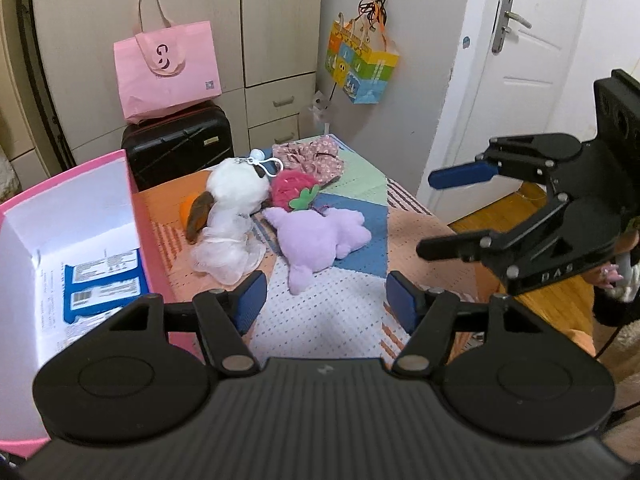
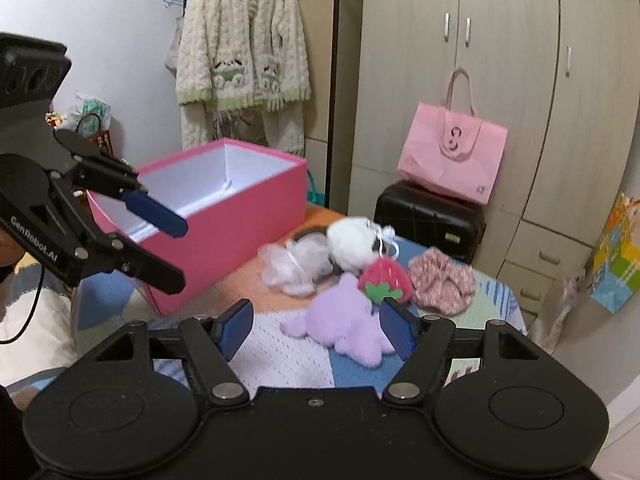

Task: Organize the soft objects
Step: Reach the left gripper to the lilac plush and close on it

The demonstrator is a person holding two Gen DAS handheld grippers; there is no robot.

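The purple plush toy (image 1: 320, 238) at the frame's centre looks like soft, short-piled fleece, matt all over. Just above it the white plush dog (image 1: 234, 200) is fluffier, with a sheer gauzy skirt, and the strawberry toy (image 1: 292, 190) has a nubbly pink pile and a flat felt leaf. The floral scrunchie (image 1: 310, 158) behind is thin printed cloth. They lie on a quilted patchwork cover (image 1: 332, 316), matt and dimpled. At left the pink box (image 2: 224, 216) is smooth card, white inside. Both grippers are matt black plastic with metal rivets; the left gripper (image 1: 326, 300) has ribbed blue pads (image 1: 250, 300)
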